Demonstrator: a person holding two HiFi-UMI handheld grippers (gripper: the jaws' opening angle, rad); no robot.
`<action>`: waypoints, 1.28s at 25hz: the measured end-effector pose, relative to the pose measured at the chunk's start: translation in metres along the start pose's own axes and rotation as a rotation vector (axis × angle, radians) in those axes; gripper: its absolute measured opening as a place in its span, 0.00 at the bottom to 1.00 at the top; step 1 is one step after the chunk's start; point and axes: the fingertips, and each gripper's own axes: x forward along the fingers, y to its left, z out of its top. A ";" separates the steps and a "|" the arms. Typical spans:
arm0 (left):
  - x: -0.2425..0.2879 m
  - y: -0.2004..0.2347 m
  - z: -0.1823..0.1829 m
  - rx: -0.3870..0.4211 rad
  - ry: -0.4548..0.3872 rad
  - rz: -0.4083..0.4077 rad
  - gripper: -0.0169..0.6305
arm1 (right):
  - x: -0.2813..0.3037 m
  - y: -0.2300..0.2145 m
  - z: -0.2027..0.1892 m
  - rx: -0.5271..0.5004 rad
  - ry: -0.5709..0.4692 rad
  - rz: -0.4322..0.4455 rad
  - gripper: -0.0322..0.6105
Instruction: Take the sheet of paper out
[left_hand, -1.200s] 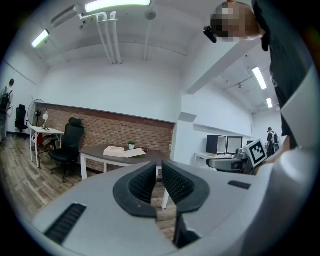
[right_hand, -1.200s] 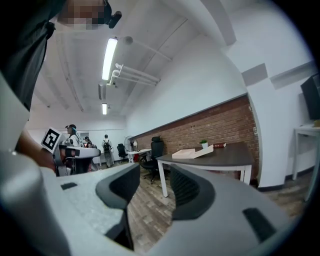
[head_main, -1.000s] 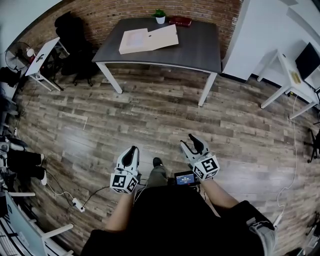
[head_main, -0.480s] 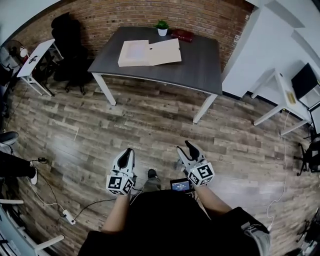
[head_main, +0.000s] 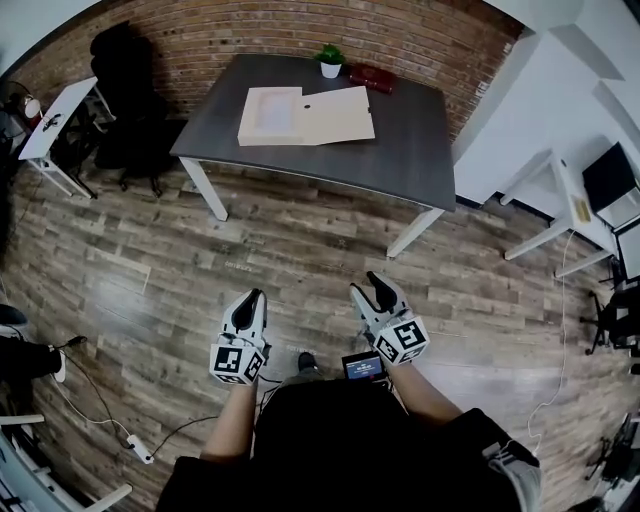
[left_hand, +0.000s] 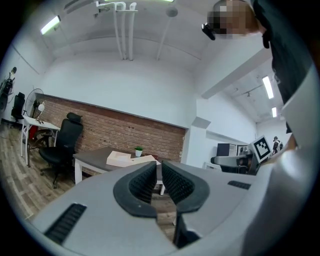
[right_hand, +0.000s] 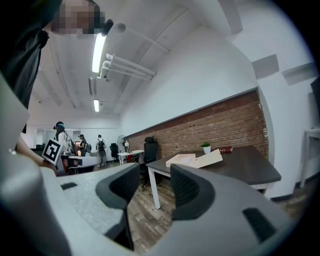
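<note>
The left gripper (head_main: 249, 300) is closed with nothing in it. The right gripper (head_main: 377, 287) is open and holds nothing. The sheet of paper (head_main: 272, 112) lies in the open folder (head_main: 340, 116) on the grey table (head_main: 400, 150), far from both grippers.

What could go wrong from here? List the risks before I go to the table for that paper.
1. A power strip and its cable lie on the floor to your left; a step that way might snag them.
2. The potted plant stands just behind the open box; a long reach could tip it.
3. The left gripper is shut, so it likely needs opening first.
</note>
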 end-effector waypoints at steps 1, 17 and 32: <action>0.005 0.007 0.000 -0.003 0.000 0.001 0.07 | 0.007 -0.004 0.002 0.000 -0.003 -0.006 0.35; 0.119 0.093 0.008 -0.013 0.010 0.036 0.07 | 0.130 -0.086 0.005 0.073 -0.018 -0.016 0.35; 0.298 0.181 0.060 0.003 0.006 0.119 0.07 | 0.319 -0.195 0.055 0.090 -0.025 0.124 0.35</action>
